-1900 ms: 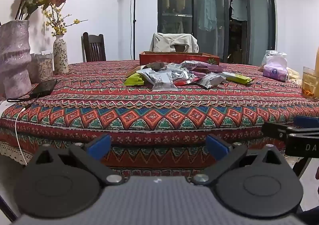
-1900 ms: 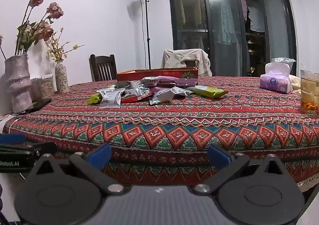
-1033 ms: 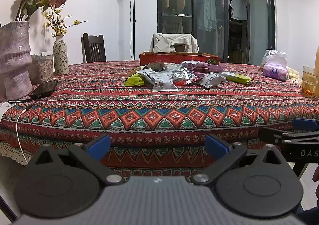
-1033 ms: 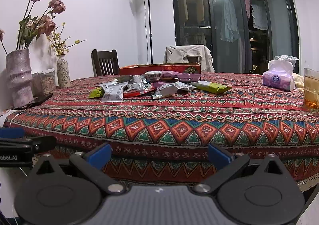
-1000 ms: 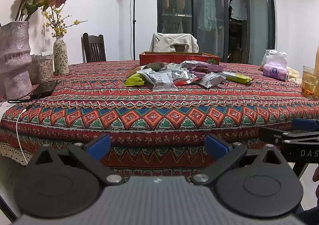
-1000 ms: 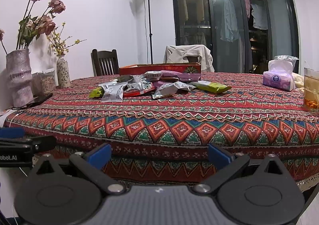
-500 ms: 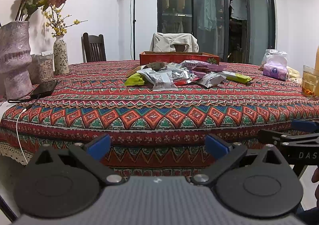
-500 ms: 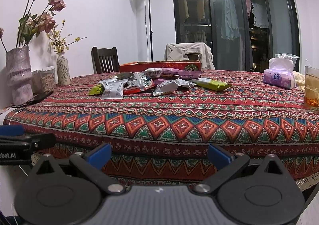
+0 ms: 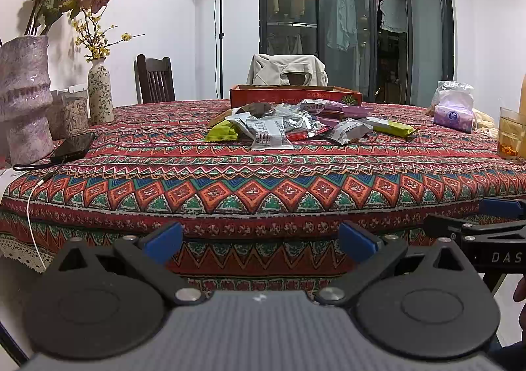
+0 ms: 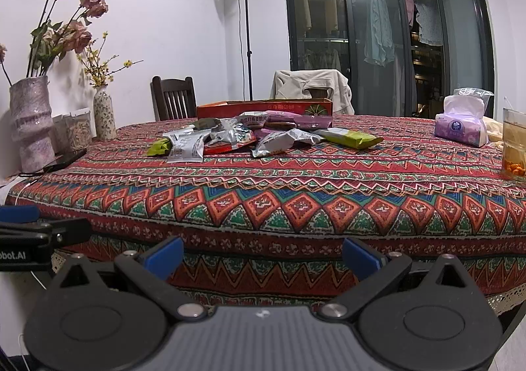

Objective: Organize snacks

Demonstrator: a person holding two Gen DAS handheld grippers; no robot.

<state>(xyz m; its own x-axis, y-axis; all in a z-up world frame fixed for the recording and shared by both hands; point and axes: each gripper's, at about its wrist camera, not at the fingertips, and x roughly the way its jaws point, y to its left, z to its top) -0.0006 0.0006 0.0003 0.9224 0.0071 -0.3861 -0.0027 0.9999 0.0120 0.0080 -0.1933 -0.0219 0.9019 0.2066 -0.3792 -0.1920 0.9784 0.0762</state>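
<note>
A pile of snack packets [image 9: 282,127] lies in the middle of the patterned tablecloth [image 9: 263,186], also in the right wrist view [image 10: 230,140]: silver, green, purple and red wrappers. A shallow red box [image 9: 296,98] stands behind the pile, also in the right wrist view [image 10: 266,108]. My left gripper [image 9: 259,241] is open and empty, below the table's front edge. My right gripper [image 10: 261,256] is open and empty, also before the front edge, far from the snacks.
Two vases with flowers [image 9: 23,98], a jar [image 9: 70,108] and a phone on a cable [image 9: 74,145] are at the table's left. A tissue pack [image 10: 460,127] and a glass of tea [image 10: 514,144] are at the right. Chairs [image 10: 172,101] stand behind.
My right gripper has risen and moved slightly toward the table, so the tabletop shows more from above. The left gripper has barely moved.
</note>
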